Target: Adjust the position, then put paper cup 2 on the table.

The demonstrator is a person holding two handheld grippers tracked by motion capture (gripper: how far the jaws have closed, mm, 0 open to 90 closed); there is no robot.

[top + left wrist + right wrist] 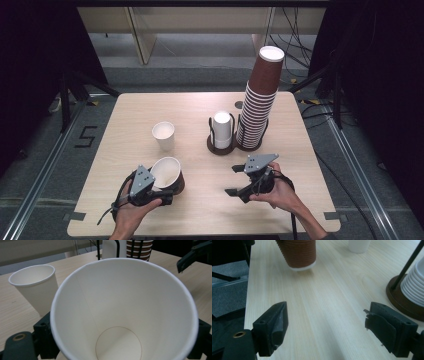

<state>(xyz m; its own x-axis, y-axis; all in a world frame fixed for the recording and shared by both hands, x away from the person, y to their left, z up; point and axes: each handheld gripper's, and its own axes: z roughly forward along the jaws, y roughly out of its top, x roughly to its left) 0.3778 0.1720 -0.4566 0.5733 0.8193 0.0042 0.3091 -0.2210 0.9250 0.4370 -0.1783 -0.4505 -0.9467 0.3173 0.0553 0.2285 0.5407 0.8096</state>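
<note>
Visibly, "5" marking on floor; brown cup bears no readable label.

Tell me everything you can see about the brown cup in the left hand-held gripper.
The brown cup looks like a ribbed paper cup, brown outside and plain white inside, with a rolled white rim and a round flat bottom. It is empty. It sits tilted, mouth toward the camera, between the jaws of the left hand-held gripper, which grip its sides near the table's front left. Its base appears raised just above the table.
</note>
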